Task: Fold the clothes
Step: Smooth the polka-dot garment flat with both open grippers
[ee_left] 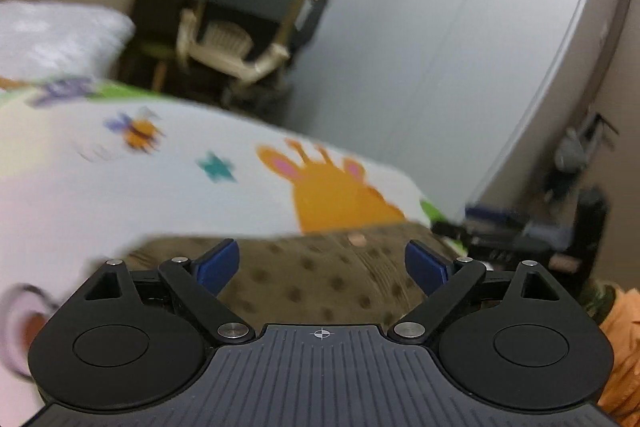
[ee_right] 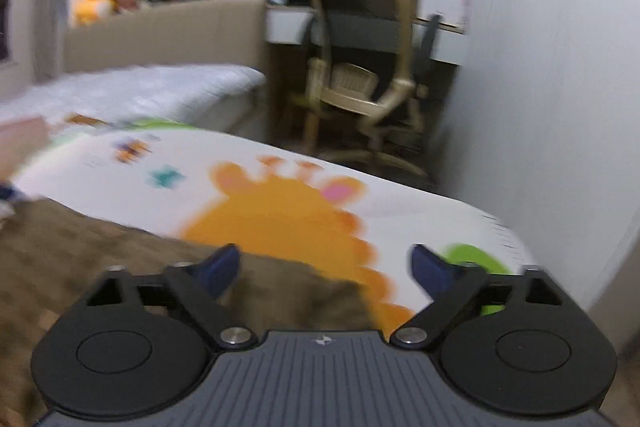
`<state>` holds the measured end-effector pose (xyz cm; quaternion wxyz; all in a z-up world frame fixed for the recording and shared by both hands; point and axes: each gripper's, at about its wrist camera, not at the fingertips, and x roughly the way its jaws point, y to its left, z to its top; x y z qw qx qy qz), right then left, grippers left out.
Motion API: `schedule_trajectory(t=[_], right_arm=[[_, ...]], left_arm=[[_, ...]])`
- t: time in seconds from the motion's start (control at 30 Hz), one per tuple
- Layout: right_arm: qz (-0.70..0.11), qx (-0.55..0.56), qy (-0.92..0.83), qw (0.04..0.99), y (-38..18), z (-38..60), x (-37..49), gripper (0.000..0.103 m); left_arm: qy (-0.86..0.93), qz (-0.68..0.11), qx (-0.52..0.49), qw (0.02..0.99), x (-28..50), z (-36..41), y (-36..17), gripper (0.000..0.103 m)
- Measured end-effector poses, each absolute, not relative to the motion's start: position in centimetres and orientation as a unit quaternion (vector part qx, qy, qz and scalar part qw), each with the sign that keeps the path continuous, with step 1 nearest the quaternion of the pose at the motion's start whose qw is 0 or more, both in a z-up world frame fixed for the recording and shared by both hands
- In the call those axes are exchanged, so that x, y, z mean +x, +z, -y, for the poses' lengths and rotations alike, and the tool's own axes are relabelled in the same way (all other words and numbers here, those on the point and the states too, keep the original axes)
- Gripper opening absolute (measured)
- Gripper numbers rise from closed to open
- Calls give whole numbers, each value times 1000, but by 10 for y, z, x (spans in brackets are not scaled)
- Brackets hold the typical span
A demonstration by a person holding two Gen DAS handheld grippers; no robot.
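A brown garment with darker dots (ee_left: 320, 279) lies on a white bed sheet printed with an orange giraffe (ee_left: 332, 195). My left gripper (ee_left: 322, 265) hovers over this garment with its blue fingers (ee_left: 218, 265) spread wide and nothing pinched between them. In the right wrist view the same brown garment (ee_right: 100, 259) spreads to the lower left over the sheet (ee_right: 280, 211). My right gripper (ee_right: 324, 269) stands open above the garment's edge, its blue fingers (ee_right: 430, 269) far apart and holding nothing. Both views are blurred.
An orange piece of cloth (ee_left: 620, 347) lies at the lower right of the left wrist view. A beige office chair (ee_right: 360, 79) and a desk (ee_right: 400, 31) stand beyond the bed. A white pillow (ee_left: 56, 35) lies at the far left. A pale wall (ee_right: 540, 67) bounds the right side.
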<state>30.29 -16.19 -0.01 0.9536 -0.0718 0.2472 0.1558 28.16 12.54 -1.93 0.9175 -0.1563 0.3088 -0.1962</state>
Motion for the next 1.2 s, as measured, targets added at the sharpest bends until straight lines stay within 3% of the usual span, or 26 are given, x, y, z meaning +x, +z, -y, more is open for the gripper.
schedule_trajectory(t=[0.1, 0.2, 0.4, 0.57, 0.8, 1.03, 1.2], right_arm=[[-250, -118, 183, 943, -6, 138, 295, 103], [-270, -165, 166, 934, -26, 122, 296, 103], [-277, -160, 153, 935, -22, 117, 285, 103], [-267, -124, 242, 924, -10, 111, 242, 103], [-321, -123, 257, 903, -42, 89, 228, 103], [-350, -60, 264, 897, -43, 101, 233, 103], [-351, -63, 270, 894, -42, 103, 234, 103]], left_arm=[[-182, -358, -153, 903, 298, -117, -49, 94], [-189, -353, -159, 902, 293, -123, -53, 94], [-188, -355, -164, 901, 292, -126, -53, 94], [-186, -353, -158, 903, 294, -123, -53, 95], [-178, -356, -168, 902, 292, -124, -50, 96], [-241, -339, -247, 875, 245, -136, -28, 96], [-275, -353, -280, 849, 223, -136, -48, 97]])
